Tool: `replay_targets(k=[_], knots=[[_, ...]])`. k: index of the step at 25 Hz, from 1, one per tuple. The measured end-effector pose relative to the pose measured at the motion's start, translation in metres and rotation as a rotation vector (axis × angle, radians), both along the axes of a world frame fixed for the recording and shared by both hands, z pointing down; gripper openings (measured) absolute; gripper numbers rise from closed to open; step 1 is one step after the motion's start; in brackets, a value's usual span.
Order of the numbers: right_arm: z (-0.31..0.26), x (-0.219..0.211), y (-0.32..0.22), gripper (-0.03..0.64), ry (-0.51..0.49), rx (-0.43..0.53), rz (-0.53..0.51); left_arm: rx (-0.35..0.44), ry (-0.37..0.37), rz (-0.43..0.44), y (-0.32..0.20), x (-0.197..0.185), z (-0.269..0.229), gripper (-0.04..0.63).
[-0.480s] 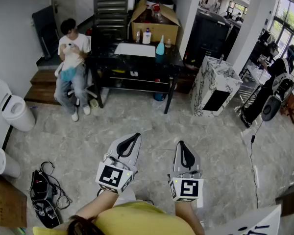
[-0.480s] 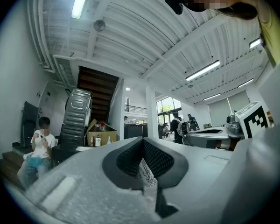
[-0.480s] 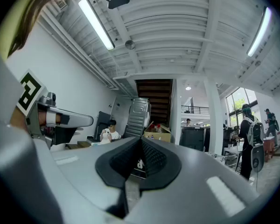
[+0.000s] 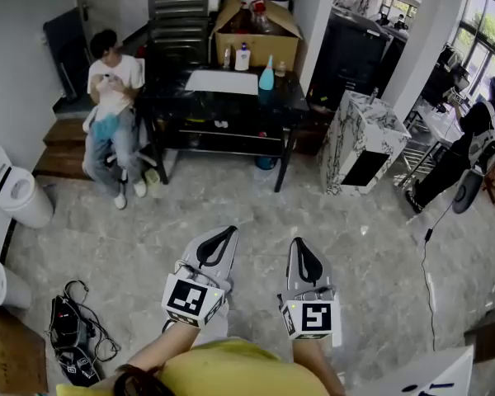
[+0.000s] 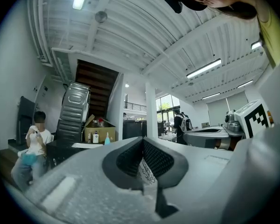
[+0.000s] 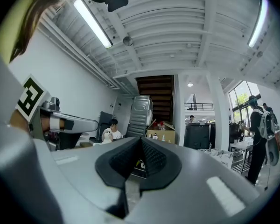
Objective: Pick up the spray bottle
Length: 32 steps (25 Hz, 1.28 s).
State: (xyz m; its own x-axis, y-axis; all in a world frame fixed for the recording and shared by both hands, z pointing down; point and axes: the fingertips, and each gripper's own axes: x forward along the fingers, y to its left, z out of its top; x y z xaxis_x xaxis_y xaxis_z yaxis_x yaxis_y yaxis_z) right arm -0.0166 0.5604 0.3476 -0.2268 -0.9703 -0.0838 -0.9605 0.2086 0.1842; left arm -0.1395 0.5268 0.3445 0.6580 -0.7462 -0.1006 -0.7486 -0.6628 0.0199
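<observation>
The teal spray bottle point(image 4: 266, 74) stands upright on a black table point(image 4: 289, 97) at the far side of the room, beside a white sheet point(image 4: 223, 82). It also shows small and distant as the teal bottle point(image 5: 107, 139) in the left gripper view. My left gripper point(image 4: 228, 231) and right gripper point(image 4: 298, 242) are held side by side low in the head view, far short of the table, both pointing toward it. The left gripper point(image 5: 142, 139) has its jaws together with nothing in them. The right gripper point(image 6: 141, 138) is likewise shut and empty.
A person point(image 4: 111, 97) sits left of the table. A cardboard box point(image 4: 256, 35) and a white bottle point(image 4: 242, 58) stand behind the spray bottle. A marbled stand point(image 4: 363, 143) is at the right, white bins point(image 4: 16, 192) at the left, cables and a bag point(image 4: 70, 337) on the floor.
The table and room have slid slightly up and left in the head view. Both grippers keep the same pose, shut.
</observation>
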Motion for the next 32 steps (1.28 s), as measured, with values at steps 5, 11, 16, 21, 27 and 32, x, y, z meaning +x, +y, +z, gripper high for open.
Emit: replay_targets(k=[5,11,16,21,27,32], knots=[[0.005,0.007,-0.081,0.0,0.011,-0.017,0.013,-0.016,0.0,0.019,-0.083,0.007,0.008,0.046],[0.001,0.013,-0.177,0.0,0.018,-0.012,0.031,-0.014,-0.002,0.05,-0.182,0.012,0.006,0.072],[0.005,0.014,-0.249,0.001,0.01,-0.016,0.057,-0.03,-0.019,0.085,-0.259,0.017,0.012,0.11],[0.006,0.016,-0.294,0.0,0.008,-0.035,0.068,-0.04,-0.019,0.099,-0.309,0.018,0.012,0.127],[0.016,0.013,-0.323,0.0,0.003,-0.06,0.07,-0.076,-0.008,0.083,-0.343,0.007,0.027,0.138],[0.022,0.018,-0.345,0.0,-0.004,-0.07,0.07,-0.092,-0.008,0.102,-0.361,0.017,0.032,0.158]])
